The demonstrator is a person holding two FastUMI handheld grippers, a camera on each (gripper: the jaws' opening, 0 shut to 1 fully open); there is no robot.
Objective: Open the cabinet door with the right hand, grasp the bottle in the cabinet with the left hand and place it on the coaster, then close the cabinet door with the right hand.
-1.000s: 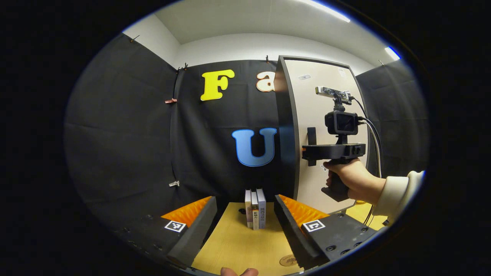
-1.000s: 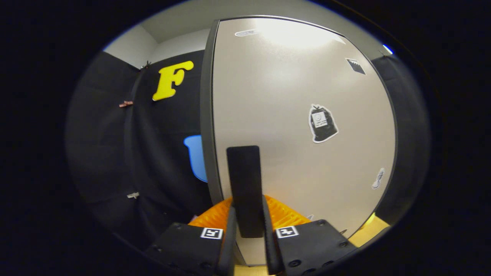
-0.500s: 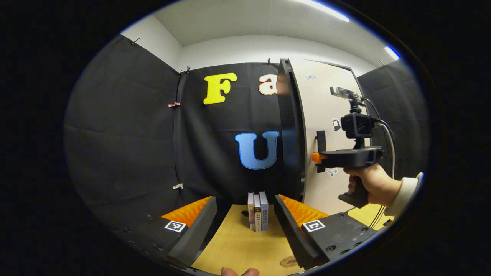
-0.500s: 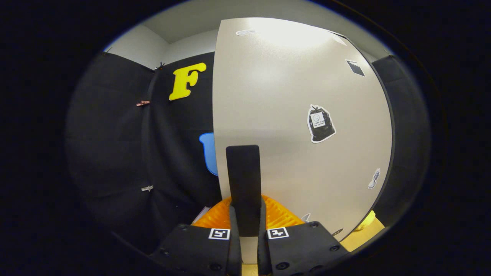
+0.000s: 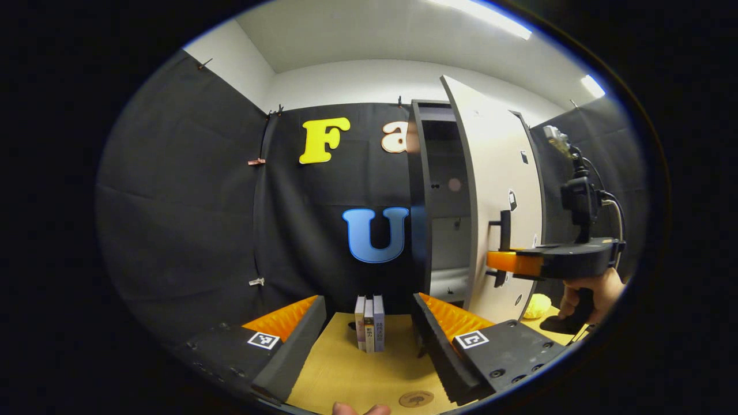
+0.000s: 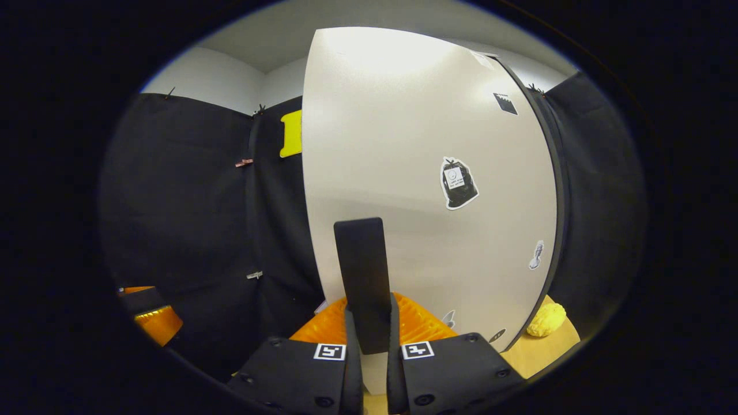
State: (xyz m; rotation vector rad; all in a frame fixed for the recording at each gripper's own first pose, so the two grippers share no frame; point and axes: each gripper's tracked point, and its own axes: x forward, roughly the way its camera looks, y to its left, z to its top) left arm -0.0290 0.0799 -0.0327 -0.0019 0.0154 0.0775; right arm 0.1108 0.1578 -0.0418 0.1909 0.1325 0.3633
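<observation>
Right gripper (image 6: 369, 346) clamped on upright door handle (image 6: 362, 282), cabinet door (image 6: 426, 190) part-swung. Left gripper (image 5: 369, 323) spread, empty (nearer the opening); cabinet interior (image 5: 447, 230) ahead-right, bottle unseen.

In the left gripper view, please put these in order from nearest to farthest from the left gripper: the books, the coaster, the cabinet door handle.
Counted from the left gripper:
1. Coaster, on the table by the right finger.
2. Books, upright, straight ahead between the fingers.
3. Cabinet door handle, farther off on the right, gripped by the right gripper.
</observation>
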